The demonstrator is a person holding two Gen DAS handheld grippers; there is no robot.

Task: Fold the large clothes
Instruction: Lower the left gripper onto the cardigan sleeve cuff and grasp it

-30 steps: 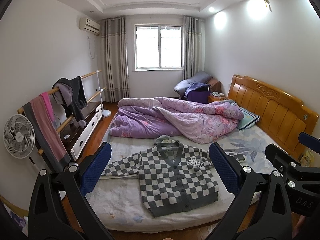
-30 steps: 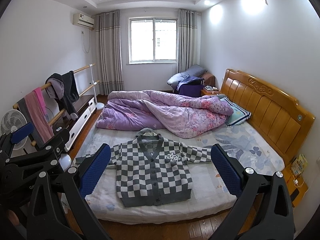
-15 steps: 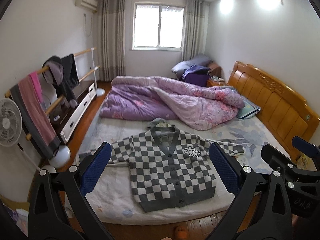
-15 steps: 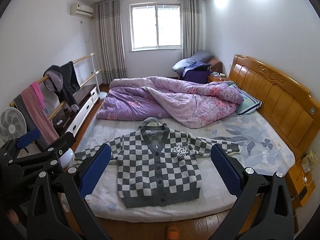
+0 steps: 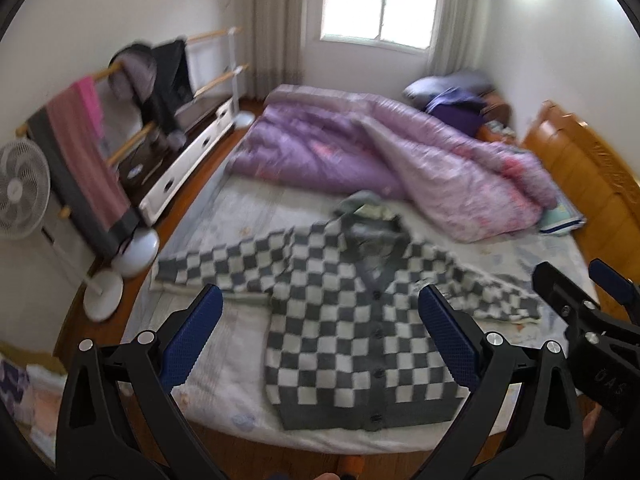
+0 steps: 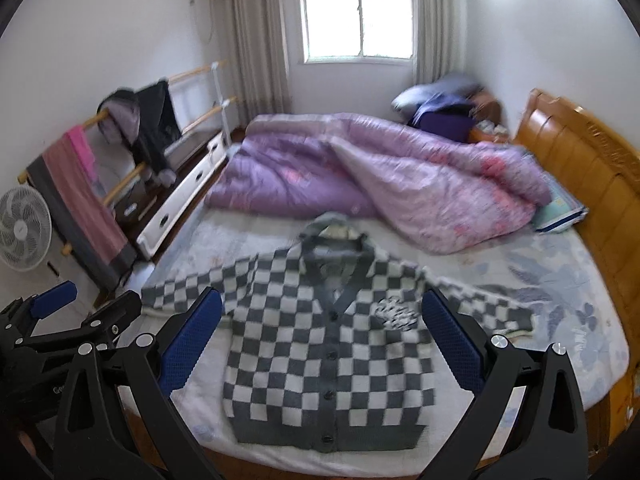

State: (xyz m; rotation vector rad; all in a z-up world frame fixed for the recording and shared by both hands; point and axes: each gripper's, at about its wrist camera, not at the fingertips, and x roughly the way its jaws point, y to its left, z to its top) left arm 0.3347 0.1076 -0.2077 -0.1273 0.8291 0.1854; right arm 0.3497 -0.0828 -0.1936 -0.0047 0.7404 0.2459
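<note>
A grey and white checked cardigan (image 5: 352,320) lies flat and buttoned on the bed, sleeves spread to both sides; it also shows in the right wrist view (image 6: 320,344). My left gripper (image 5: 320,340) is open and empty, above the bed's near edge in front of the cardigan. My right gripper (image 6: 320,340) is open and empty, also held before the cardigan's hem. The right gripper shows at the right edge of the left wrist view (image 5: 588,320); the left gripper shows at the left edge of the right wrist view (image 6: 72,320).
A crumpled purple quilt (image 6: 380,184) fills the far half of the bed. A wooden headboard (image 6: 588,168) is on the right. A clothes rack with hanging garments (image 6: 104,168), a white fan (image 6: 22,232) and a low cabinet (image 6: 180,188) line the left wall.
Both grippers have tilted down and moved closer to the bed, so the cardigan looks larger and nearer. Both stay open.
</note>
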